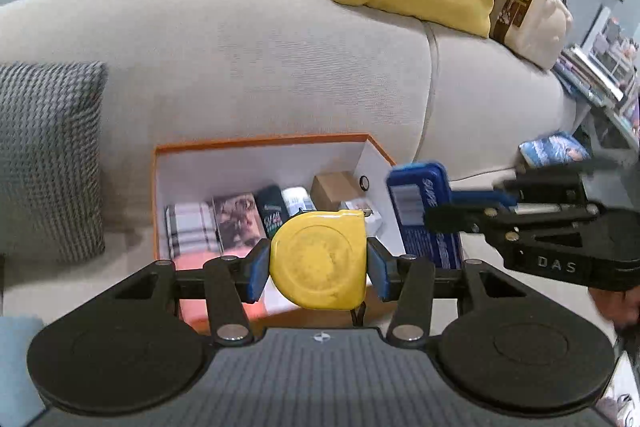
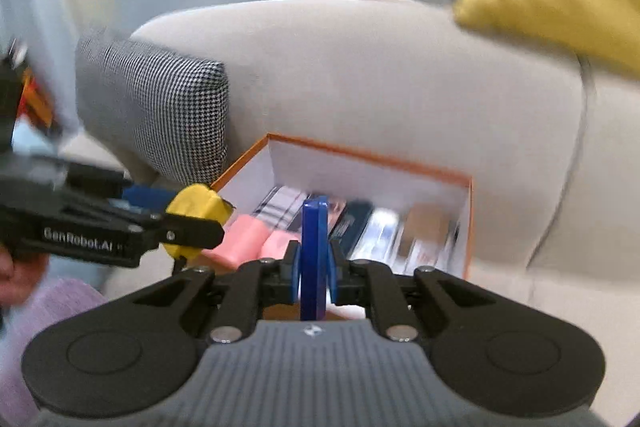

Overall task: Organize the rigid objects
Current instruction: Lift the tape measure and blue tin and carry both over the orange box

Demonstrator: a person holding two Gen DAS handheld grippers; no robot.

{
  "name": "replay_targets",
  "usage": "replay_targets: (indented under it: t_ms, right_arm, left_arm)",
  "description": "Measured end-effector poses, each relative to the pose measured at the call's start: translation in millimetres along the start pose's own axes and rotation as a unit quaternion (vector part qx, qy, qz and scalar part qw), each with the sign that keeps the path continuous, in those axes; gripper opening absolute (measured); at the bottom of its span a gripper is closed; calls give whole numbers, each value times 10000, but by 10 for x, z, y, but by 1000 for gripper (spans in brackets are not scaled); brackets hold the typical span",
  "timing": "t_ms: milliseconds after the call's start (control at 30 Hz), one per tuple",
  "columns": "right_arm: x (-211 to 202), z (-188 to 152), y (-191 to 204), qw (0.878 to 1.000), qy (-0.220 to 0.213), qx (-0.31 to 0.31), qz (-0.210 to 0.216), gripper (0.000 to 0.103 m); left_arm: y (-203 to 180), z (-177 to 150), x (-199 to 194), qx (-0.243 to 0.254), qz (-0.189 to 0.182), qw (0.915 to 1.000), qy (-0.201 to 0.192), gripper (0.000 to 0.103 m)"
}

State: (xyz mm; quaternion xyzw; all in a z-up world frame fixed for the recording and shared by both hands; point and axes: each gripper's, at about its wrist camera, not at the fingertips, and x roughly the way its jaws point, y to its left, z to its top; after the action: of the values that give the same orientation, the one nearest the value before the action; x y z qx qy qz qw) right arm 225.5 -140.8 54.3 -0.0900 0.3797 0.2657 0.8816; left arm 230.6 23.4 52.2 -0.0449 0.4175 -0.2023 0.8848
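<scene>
Tape measure [image 1: 320, 259], yellow and round-bodied, sits pinched between the blue pads of the left claw [image 1: 318, 267], flat face toward the camera. The right claw [image 2: 314, 267] is pressed almost together on a thin blue case [image 2: 314, 251], which stands on its edge, its long axis running away from the claw and forward. In the left view the same blue case [image 1: 420, 211] shows its broad labelled face, just to the right of the left claw.

The orange box [image 1: 260, 141] with white inner walls lies ahead of both claws and below them, on the sofa seat [image 1: 280, 67]. It already holds a row of small packs at its far side. From the left claw the box is directly in front and under the tape measure. From the right claw the open mouth is ahead and slightly to the right, and some pink blocks [image 2: 248, 239] lie in the near left part.

Both claws seem about equally near to the box, the two held things side by side above its near edge. I judge that the next move is a lowering forward into the free near part, and the case should probably keep its edge-on pose to slip beside the packs.
</scene>
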Motion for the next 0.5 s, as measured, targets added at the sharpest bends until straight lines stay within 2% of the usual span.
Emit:
replay_targets:
  t_ms: [100,167,300,500]
  right_arm:
    - [306,163,-71,9937,549,-939,253,13]
    - [551,186,-96,9815,971,-1591,446,13]
    - [999,148,-143,9443,1700,-2695,823,13]
    - [1519,30,-174,8913,2414,-3615,1289,13]
  left_arm:
    - [53,126,241,30,-90,9997,220,57]
    - [92,150,406,44,-147,9991,403,57]
    - [191,159,731,-3,-241,9967,774,57]
    - [277,169,1102,-62,-309,9931,1126,57]
